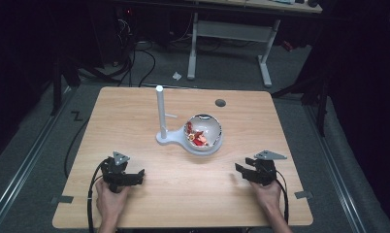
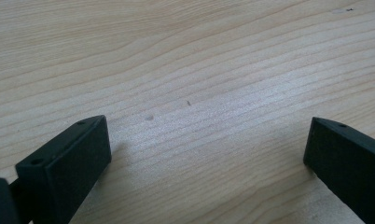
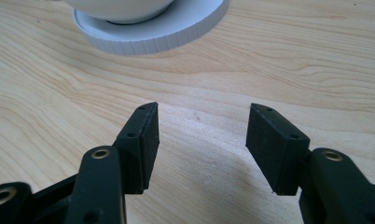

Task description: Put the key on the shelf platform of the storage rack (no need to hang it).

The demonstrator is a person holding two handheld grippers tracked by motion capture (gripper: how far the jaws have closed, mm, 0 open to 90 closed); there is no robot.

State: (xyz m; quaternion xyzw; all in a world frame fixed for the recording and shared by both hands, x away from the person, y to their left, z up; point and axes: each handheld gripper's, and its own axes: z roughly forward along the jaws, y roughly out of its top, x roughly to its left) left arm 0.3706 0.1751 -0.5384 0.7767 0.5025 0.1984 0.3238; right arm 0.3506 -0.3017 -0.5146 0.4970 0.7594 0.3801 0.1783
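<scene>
A white bowl point(image 1: 204, 131) holding red and pale bits stands on a round white base point(image 1: 203, 147) in the table's middle; a white upright post point(image 1: 160, 114) rises from the same stand at its left. My left gripper point(image 1: 138, 175) rests low on the wood at the front left, jaws wide apart with bare table between them point(image 2: 209, 140). My right gripper point(image 1: 240, 170) sits at the front right, open, nothing between its pads point(image 3: 202, 135). In the right gripper view the bowl's base point(image 3: 153, 28) lies ahead, well apart from the jaws.
The wooden table point(image 1: 135, 121) has a dark round hole point(image 1: 220, 103) near its far edge. Beyond it stands a white desk frame point(image 1: 229, 34) on grey floor, with cables at the left. Metal tabs point(image 1: 61, 199) stick out at the front corners.
</scene>
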